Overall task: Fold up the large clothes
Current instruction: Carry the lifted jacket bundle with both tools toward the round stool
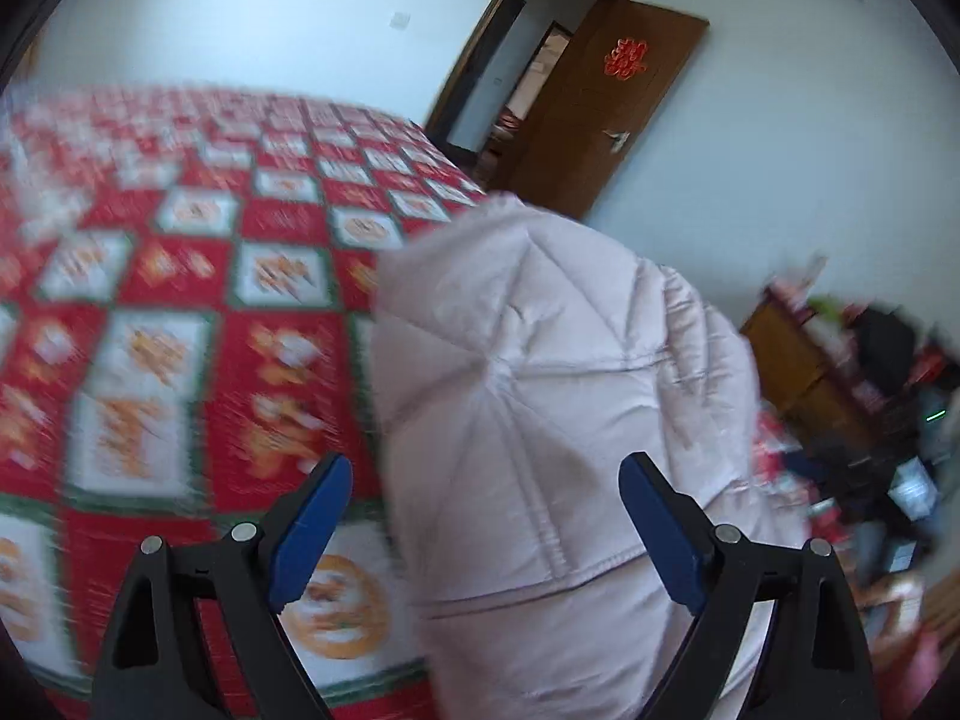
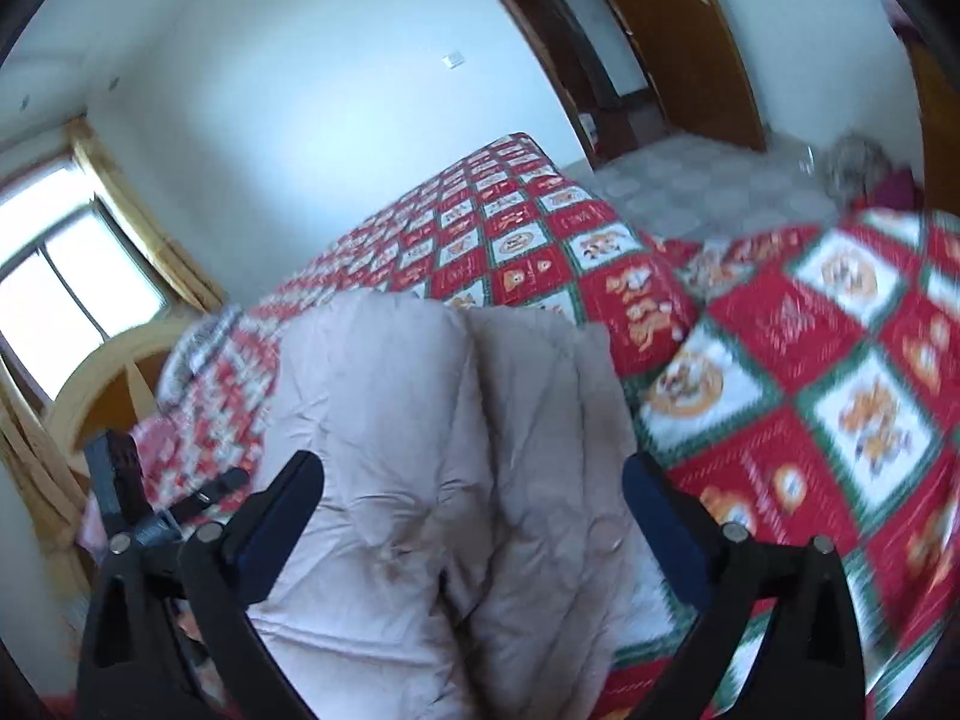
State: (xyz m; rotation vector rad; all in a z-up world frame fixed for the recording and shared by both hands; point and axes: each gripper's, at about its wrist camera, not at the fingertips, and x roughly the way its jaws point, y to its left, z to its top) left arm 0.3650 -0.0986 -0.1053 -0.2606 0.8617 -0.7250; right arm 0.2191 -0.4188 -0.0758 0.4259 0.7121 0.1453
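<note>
A pale pink quilted padded coat (image 1: pixel 540 396) lies bunched on a bed with a red, white and green checked cover (image 1: pixel 168 276). In the left wrist view my left gripper (image 1: pixel 486 492) is open, its blue-padded fingers (image 1: pixel 315 522) wide apart, with the coat between and ahead of them. In the right wrist view the coat (image 2: pixel 432 432) stands up in two folded lobes between the open fingers (image 2: pixel 660 522) of my right gripper (image 2: pixel 474 498). Neither gripper visibly pinches the fabric. The view is blurred by motion.
A brown wooden door (image 1: pixel 606 102) stands open at the back. A cluttered wooden cabinet (image 1: pixel 804 360) is to the right of the bed. A window (image 2: pixel 66 294) and a wooden headboard (image 2: pixel 102 378) are at the left. A black strap (image 2: pixel 198 501) lies by the right gripper.
</note>
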